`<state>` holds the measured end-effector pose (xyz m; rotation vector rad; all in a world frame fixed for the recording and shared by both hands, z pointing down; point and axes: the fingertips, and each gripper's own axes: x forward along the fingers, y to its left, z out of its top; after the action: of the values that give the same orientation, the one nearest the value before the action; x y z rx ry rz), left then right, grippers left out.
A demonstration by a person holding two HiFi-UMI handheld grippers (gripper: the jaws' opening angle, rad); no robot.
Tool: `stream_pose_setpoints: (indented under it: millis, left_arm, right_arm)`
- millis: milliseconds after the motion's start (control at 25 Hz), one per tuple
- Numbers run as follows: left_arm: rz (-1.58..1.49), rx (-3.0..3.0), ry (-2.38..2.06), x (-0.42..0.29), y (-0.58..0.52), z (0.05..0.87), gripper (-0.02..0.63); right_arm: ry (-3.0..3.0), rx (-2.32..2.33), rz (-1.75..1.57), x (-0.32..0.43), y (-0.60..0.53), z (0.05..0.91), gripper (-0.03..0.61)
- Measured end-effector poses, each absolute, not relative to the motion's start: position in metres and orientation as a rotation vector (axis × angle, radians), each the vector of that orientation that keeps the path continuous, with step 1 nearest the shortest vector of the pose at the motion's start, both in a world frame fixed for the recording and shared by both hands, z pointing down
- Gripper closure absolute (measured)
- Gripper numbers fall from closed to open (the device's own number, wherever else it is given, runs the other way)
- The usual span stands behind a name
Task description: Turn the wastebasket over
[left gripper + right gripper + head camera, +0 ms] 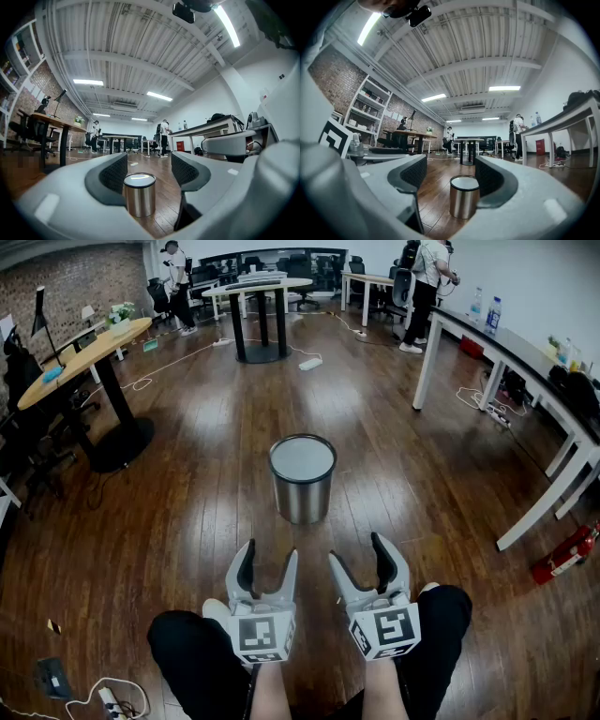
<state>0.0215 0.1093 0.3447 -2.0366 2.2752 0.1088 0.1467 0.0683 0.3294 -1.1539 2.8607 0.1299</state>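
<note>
A shiny steel wastebasket (302,488) with a dark rim around a flat grey top stands upright on the wood floor ahead of me. It also shows between the jaws in the left gripper view (139,196) and the right gripper view (464,199), a short way beyond them. My left gripper (269,563) and right gripper (359,559) hang side by side over my knees, both pointing at the basket. Each is open and holds nothing, and neither touches the basket. The left gripper (149,164) and right gripper (451,168) frame it from a distance.
A round wooden table (84,352) stands at the left and a long white table (525,362) runs along the right. A red fire extinguisher (567,554) lies on the floor under it. A power strip with cables (108,699) lies near my left knee. People (427,287) stand far back.
</note>
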Motion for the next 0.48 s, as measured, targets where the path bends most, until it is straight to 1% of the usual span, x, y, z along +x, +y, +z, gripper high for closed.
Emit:
stream_pose_setpoints:
  millis: [160, 480]
  left_arm:
    - [0.046, -2.022, 2.273, 0.023, 0.086, 0.351, 0.293]
    - [0.032, -1.986, 2.345, -0.005, 0.069, 0.359, 0.296]
  right_arm:
    - [2.849, -1.129, 0.096, 0.141, 0.046, 0.327, 0.268]
    - [2.863, -1.097, 0.068, 0.12, 0.017, 0.336, 0.268]
